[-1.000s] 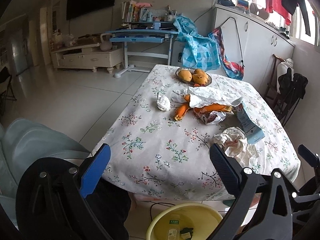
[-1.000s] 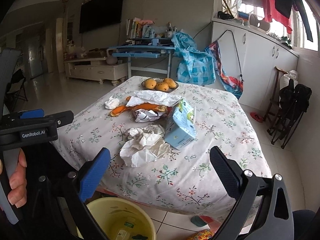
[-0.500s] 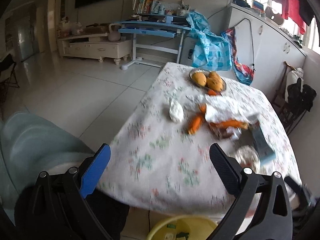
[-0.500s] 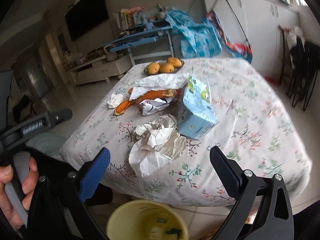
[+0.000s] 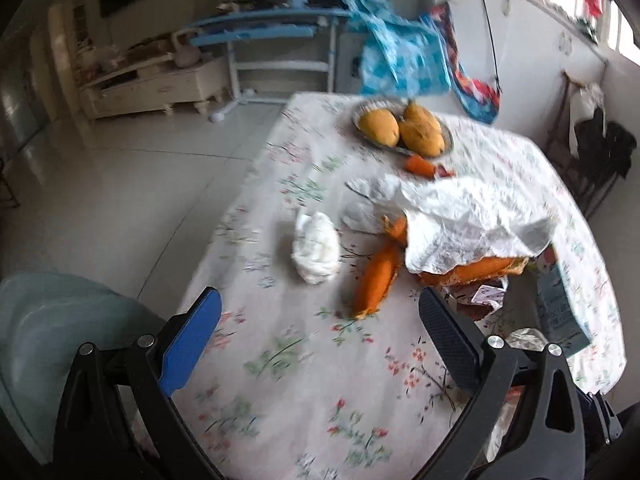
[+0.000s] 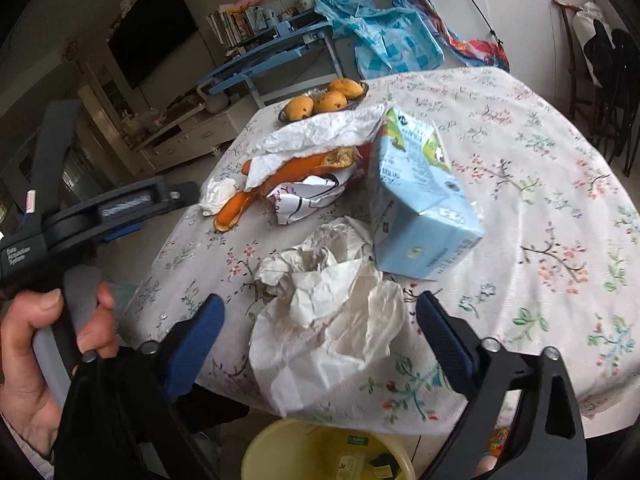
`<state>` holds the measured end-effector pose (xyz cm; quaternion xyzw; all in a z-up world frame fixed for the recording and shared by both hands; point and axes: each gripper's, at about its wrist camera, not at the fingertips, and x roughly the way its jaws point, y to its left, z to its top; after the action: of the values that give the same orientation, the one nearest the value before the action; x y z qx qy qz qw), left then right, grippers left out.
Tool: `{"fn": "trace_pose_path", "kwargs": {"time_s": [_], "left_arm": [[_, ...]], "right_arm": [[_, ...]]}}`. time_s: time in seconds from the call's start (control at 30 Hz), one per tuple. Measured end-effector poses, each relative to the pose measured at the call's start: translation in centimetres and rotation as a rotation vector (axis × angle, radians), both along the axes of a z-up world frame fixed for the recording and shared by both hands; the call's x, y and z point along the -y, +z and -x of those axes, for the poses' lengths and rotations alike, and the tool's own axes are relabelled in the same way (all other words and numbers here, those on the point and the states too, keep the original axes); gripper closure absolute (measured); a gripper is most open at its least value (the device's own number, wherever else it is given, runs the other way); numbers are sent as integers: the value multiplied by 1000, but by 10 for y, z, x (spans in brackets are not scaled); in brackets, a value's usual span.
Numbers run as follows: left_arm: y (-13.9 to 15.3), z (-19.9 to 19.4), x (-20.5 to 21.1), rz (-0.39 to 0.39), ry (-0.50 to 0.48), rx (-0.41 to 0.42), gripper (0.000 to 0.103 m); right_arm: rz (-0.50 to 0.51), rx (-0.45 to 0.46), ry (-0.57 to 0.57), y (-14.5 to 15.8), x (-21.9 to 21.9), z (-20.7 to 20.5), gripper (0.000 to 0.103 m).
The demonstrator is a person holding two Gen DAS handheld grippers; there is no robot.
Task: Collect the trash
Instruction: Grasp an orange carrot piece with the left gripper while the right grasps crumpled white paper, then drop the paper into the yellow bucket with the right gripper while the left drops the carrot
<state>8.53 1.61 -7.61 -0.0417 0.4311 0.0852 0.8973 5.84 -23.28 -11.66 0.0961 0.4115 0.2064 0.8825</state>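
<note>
Trash lies on the floral tablecloth (image 5: pixel 280 360). My left gripper (image 5: pixel 320 336) is open and empty, just short of a small white tissue wad (image 5: pixel 316 246) and an orange peel (image 5: pixel 374 280). A large white paper (image 5: pixel 472 220) covers more peel behind them. My right gripper (image 6: pixel 320 334) is open and empty, its fingers on either side of a crumpled white paper heap (image 6: pixel 324 304) at the table's near edge. A light blue carton (image 6: pixel 420 196) lies just beyond. A yellow bin (image 6: pixel 320 452) stands on the floor below.
A plate of mangoes (image 5: pixel 402 128) sits at the far end of the table. A crumpled printed wrapper (image 6: pixel 306 198) lies by the peel. A grey chair back (image 5: pixel 52 320) is at my left. Dark chairs (image 6: pixel 608 64) stand to the right.
Both grippers have moved forward and down over the table. The left now nears the tissue wad and peel; the right now frames the crumpled paper heap. Both stay open.
</note>
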Motion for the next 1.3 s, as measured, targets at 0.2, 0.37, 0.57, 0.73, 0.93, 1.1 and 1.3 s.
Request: {"fn": "trace_pose_path", "kwargs": {"time_s": [0.2,0.37,0.57,0.73,0.93,1.1,1.3], "left_arm": [[-22,-30,25,-119,-84,-66,23],[-29,-30,29,-40,-146,-96,84],[-25,-7,15,60,-119,-95,86],[-10,20,4,120,-94,-47,86],[5,53,3,140,-95,38,86],[12,76,10,114,-100,83,86],[15,97,14,102,-94,102,86]], "right_arm": [[13,2,0,-5,-1,-5,52],[-23,-12,22,-7,4,-5,74],[-76,-11,52,-2,7,1,78],[-115,-4,81,5,8,10,78],[-116,27,133,19,4,24,78],[-84,45,195,31,-2,41,78],[9,-1,297,20,-14,73,78]]}}
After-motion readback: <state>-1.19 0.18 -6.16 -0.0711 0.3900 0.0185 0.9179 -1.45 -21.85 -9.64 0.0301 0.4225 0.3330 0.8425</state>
